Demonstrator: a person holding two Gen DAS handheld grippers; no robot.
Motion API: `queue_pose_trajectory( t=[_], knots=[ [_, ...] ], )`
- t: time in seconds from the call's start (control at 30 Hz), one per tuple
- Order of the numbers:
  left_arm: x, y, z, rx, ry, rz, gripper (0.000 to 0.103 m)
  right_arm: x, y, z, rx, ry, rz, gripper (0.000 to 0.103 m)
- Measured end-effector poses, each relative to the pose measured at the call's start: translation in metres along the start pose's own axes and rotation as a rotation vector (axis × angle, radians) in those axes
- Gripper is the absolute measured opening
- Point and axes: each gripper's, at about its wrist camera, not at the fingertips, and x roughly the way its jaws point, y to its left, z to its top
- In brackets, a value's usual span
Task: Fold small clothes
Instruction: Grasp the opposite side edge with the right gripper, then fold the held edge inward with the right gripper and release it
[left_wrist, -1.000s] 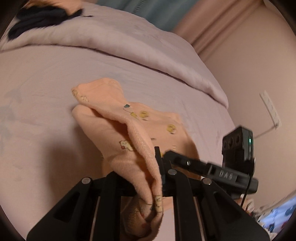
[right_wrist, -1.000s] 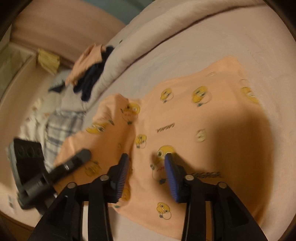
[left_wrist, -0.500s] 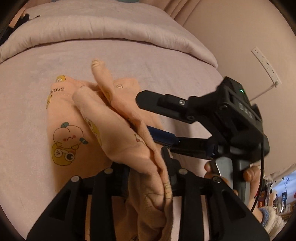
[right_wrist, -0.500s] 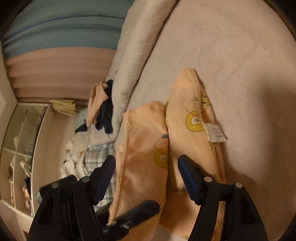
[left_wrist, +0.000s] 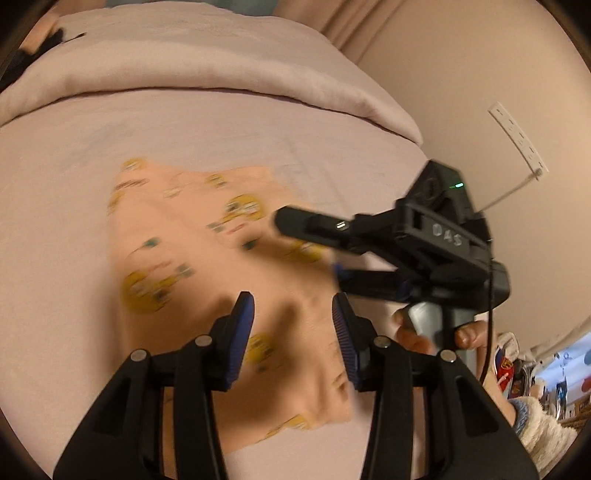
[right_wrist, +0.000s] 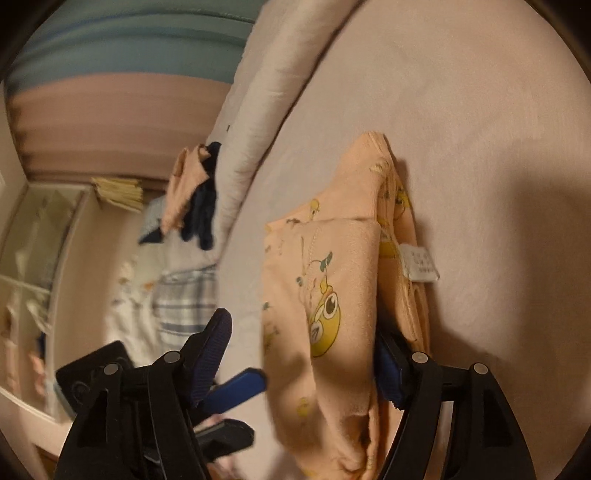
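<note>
Left gripper (left_wrist: 291, 325) hung over the bed sheet (left_wrist: 55, 229) with its blue-padded jaws spread apart and nothing between them; the peach garment (left_wrist: 192, 251) lay on the sheet below and ahead of it, print side up, frame smeared by motion. Right gripper (right_wrist: 303, 354) also had its jaws wide apart, fabric of the garment draped through the gap and lying against the right-side pad, left pad clear of the cloth, so not clamped. From the right wrist view the garment sat doubled over in layers, white care label (right_wrist: 419, 264) showing at its right edge. In the left view the right gripper reached in from the right, over the garment's right side. Folded duvet (left_wrist: 207, 62) ran along the far side of the bed. A pile of clothes (right_wrist: 194, 195), peach and navy, sat at the duvet's end, checked fabric (right_wrist: 184, 302) below it.
</note>
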Motion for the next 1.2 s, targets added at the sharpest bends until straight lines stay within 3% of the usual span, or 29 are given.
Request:
queue_pose_trajectory(
  t=[0.07, 0.17, 0.23, 0.3, 0.5, 0.6, 0.73, 0.9, 1.03, 1.1, 1.2],
  knots=[
    [-0.009, 0.015, -0.01, -0.038, -0.014, 0.007, 0.043, 0.004, 0.008, 0.002, -0.06, -0.015, -0.076, 0.062],
    [-0.017, 0.041, -0.019, -0.12, -0.034, 0.016, 0.043, 0.012, 0.016, 0.007, -0.133, -0.03, -0.181, 0.039],
    [-0.021, 0.051, -0.024, -0.15, -0.039, 0.025, 0.043, 0.017, 0.022, 0.01, -0.192, -0.04, -0.256, 0.015],
    [-0.02, 0.055, -0.023, -0.166, -0.043, 0.033, 0.043, 0.022, 0.033, 0.012, -0.259, -0.046, -0.314, 0.011],
    [-0.019, 0.057, -0.025, -0.166, -0.044, 0.04, 0.043, 0.014, 0.075, 0.02, -0.458, -0.134, -0.387, 0.01],
    [-0.02, 0.061, -0.03, -0.166, -0.033, 0.051, 0.043, 0.024, 0.066, 0.031, -0.463, -0.133, -0.467, 0.01],
    [-0.014, 0.065, -0.033, -0.162, -0.019, 0.073, 0.043, 0.042, 0.027, 0.043, -0.377, -0.074, -0.566, 0.013],
    [-0.014, 0.064, -0.035, -0.151, -0.018, 0.086, 0.044, 0.023, 0.012, 0.044, -0.311, -0.107, -0.497, 0.023],
    [-0.012, 0.06, -0.034, -0.135, -0.019, 0.108, 0.044, 0.008, 0.031, 0.029, -0.424, -0.152, -0.559, 0.029],
    [-0.011, 0.059, -0.034, -0.128, -0.019, 0.12, 0.044, 0.0, 0.041, 0.019, -0.462, -0.161, -0.541, 0.029],
    [-0.011, 0.056, -0.034, -0.111, -0.02, 0.141, 0.044, -0.008, 0.048, 0.002, -0.505, -0.157, -0.53, 0.039]
  ],
)
